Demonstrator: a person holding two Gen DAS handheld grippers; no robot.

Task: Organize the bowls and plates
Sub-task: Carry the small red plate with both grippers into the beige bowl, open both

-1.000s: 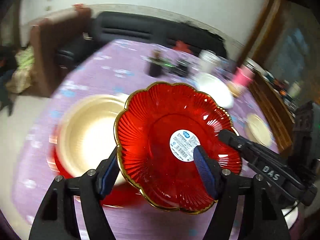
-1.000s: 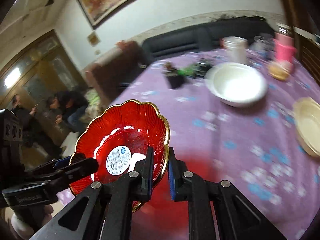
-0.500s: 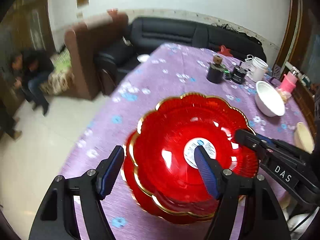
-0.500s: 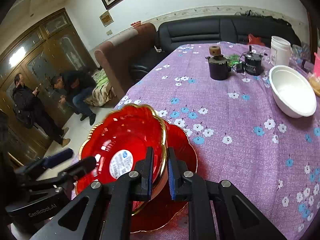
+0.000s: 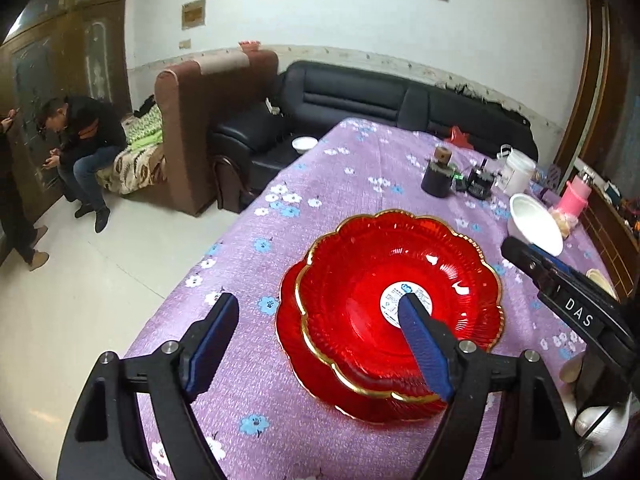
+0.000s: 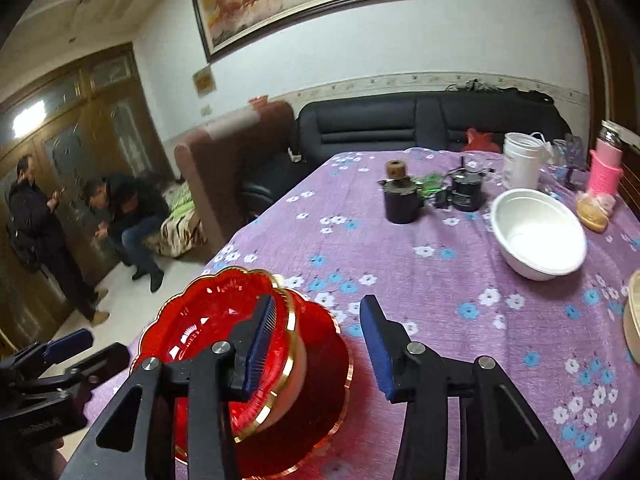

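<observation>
Now the upper red plate, scalloped with a gold rim, sits nested on a second red plate on the purple flowered tablecloth. Both grippers have just been opening. The left gripper stands spread wide, one blue pad over the plate's white sticker, the other off the rim at about nine o'clock, neither pressing. The right gripper is released too, its jaws astride the stack's near rim with a clear gap. From the stack, a white bowl lies toward two o'clock, a dark jar toward twelve
</observation>
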